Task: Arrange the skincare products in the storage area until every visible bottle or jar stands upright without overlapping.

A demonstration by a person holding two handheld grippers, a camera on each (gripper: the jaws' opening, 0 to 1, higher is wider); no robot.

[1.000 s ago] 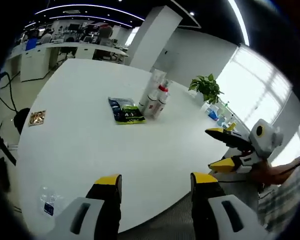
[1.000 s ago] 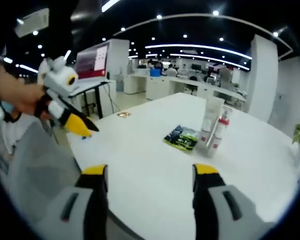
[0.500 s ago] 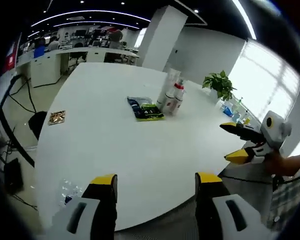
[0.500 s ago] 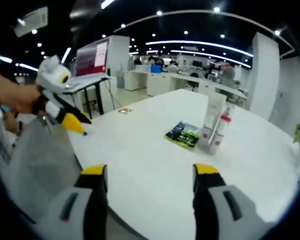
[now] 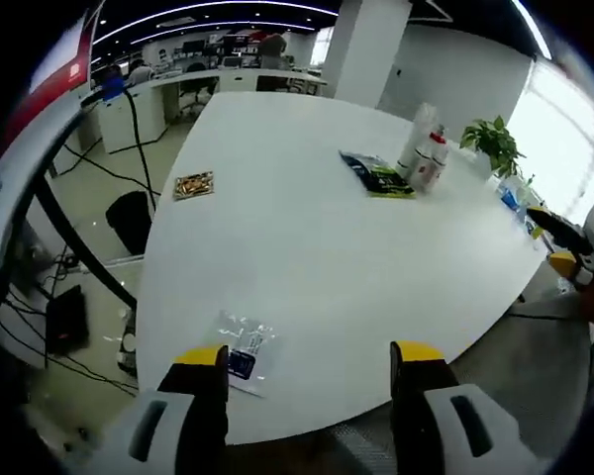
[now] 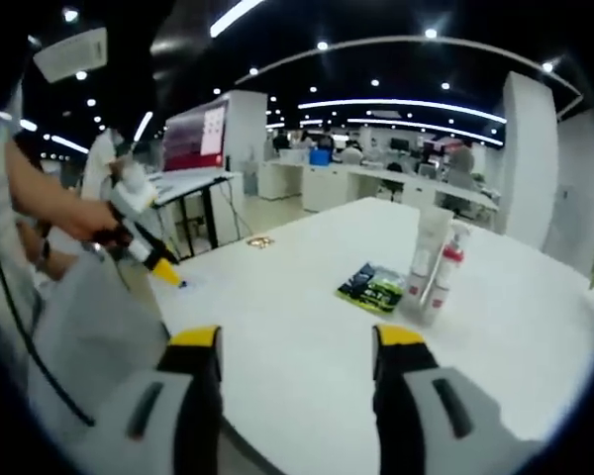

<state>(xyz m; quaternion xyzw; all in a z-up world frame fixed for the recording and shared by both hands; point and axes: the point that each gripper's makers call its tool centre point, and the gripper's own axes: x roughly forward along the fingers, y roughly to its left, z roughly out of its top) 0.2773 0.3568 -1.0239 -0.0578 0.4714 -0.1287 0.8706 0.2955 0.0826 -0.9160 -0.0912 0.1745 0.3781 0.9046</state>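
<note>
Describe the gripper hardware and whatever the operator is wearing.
Both grippers are light grey with two blocky jaws capped in yellow. The left gripper and right gripper each have a dark slot on the jaw bodies. Seen from the side in the right gripper view, the left gripper's jaws are black with yellow tips on a white body. Clothing is too blurred to tell.

Bright ceiling strips, window glare (right side), fisheye-warped edges

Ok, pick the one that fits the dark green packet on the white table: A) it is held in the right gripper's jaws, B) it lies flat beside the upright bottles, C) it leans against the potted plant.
B: the green packet lies flat on the table right next to the standing bottles.
</note>
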